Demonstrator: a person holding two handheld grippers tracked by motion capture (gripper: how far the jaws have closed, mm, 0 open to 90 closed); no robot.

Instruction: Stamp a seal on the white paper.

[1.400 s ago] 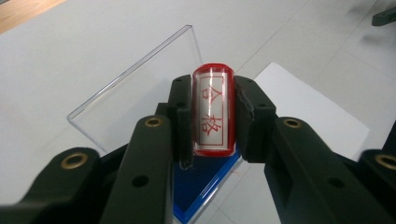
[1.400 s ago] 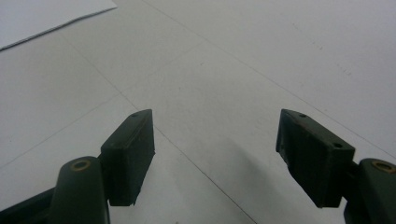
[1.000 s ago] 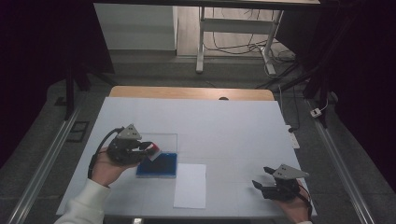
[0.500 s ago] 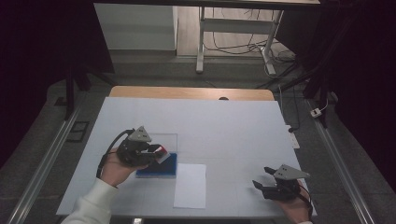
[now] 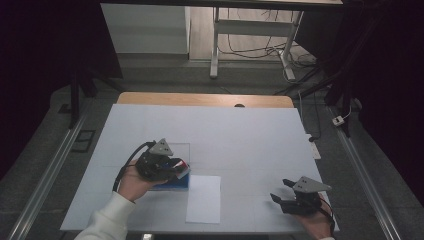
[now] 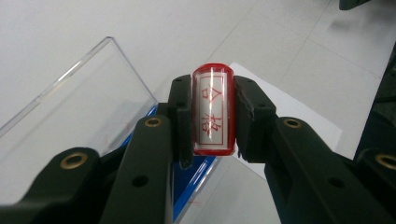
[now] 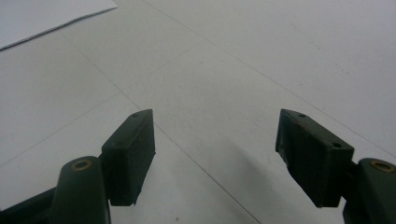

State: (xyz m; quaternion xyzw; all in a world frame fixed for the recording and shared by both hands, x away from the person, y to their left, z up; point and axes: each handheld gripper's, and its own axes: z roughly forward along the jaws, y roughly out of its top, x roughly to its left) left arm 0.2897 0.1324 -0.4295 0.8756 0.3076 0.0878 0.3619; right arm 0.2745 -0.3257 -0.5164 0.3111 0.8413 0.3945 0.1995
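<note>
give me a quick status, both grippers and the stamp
Left gripper shut on red stamp, above blue ink pad. Right gripper open, empty. White paper unobstructed.

My left gripper (image 6: 212, 116) clamps a red-rimmed cylindrical stamp (image 6: 213, 112), its red-character label facing the camera. The stamp hangs above a blue ink pad (image 5: 172, 181) with its clear lid (image 6: 74, 126) raised, just beside a white paper sheet (image 5: 204, 198).

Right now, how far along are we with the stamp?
Done: the left gripper is shut on the red stamp, held above the blue ink pad box with its clear lid open. Left, I'd guess: pressing it onto the white paper, which looks unmarked. The right gripper is open, empty.
</note>
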